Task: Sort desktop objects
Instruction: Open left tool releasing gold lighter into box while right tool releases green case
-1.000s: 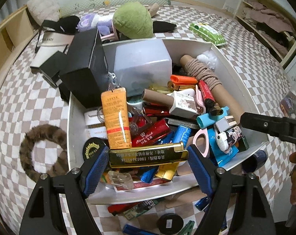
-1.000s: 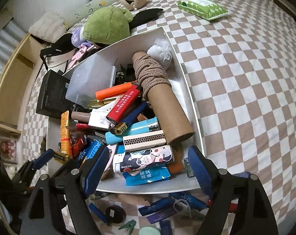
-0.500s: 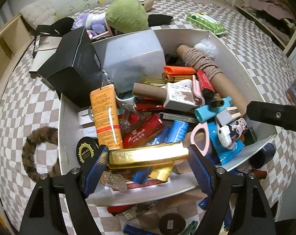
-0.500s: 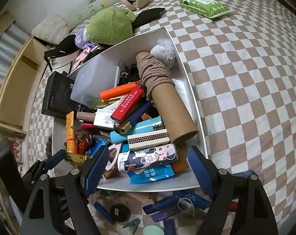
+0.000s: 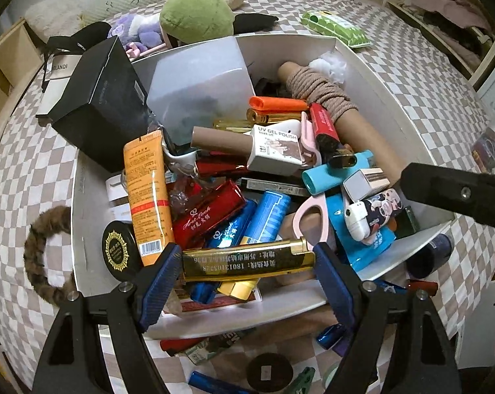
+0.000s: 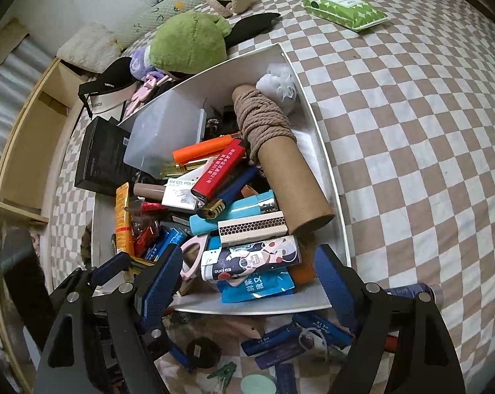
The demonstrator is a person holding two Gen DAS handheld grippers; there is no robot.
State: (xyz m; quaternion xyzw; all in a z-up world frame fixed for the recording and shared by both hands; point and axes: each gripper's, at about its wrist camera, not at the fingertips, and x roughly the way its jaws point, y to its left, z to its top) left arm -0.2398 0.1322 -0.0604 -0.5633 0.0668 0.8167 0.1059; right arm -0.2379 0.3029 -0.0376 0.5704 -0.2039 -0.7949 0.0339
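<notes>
A white box [image 5: 378, 75] on the checkered bed is full of lighters, tubes and small packs. My left gripper [image 5: 247, 262] is shut on a gold lighter [image 5: 247, 259], held crosswise above the box's near edge. My right gripper [image 6: 244, 282] is open and empty, hovering over the box's [image 6: 319, 144] near right corner above a cartoon-printed lighter [image 6: 250, 257]. The left gripper's fingers [image 6: 116, 264] with the gold lighter show at the left of the right wrist view. The right gripper's finger [image 5: 454, 193] crosses the right of the left wrist view.
A cardboard tube wound with rope [image 6: 273, 151], a frosted plastic case [image 5: 198, 82] and an orange tube [image 5: 145, 193] lie in the box. A black box [image 5: 99, 98] leans on its left side. Loose lighters and a clip [image 6: 296, 338] lie before the box. Plush toys [image 5: 195, 16] sit behind.
The left gripper with the gold lighter has drawn back slightly toward the box's near edge. The right gripper has risen and pulled back a little, staying open.
</notes>
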